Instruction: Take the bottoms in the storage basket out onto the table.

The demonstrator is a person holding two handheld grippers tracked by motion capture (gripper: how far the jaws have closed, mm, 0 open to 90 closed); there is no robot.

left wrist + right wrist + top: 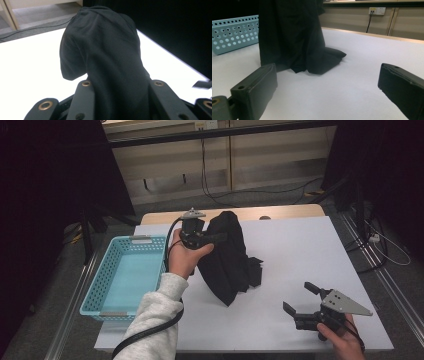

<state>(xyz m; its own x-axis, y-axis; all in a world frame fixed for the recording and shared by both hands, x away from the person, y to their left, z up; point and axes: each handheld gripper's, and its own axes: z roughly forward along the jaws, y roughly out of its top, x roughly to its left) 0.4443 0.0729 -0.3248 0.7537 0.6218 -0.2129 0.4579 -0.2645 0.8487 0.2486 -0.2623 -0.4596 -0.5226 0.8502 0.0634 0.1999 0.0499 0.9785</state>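
Blue basket [122, 275] sits on white table [300, 250].

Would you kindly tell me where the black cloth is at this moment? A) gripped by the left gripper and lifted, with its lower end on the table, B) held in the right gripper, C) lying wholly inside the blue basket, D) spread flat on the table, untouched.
A: the left gripper has its jaws shut on the black cloth, whose lower end rests on the table.
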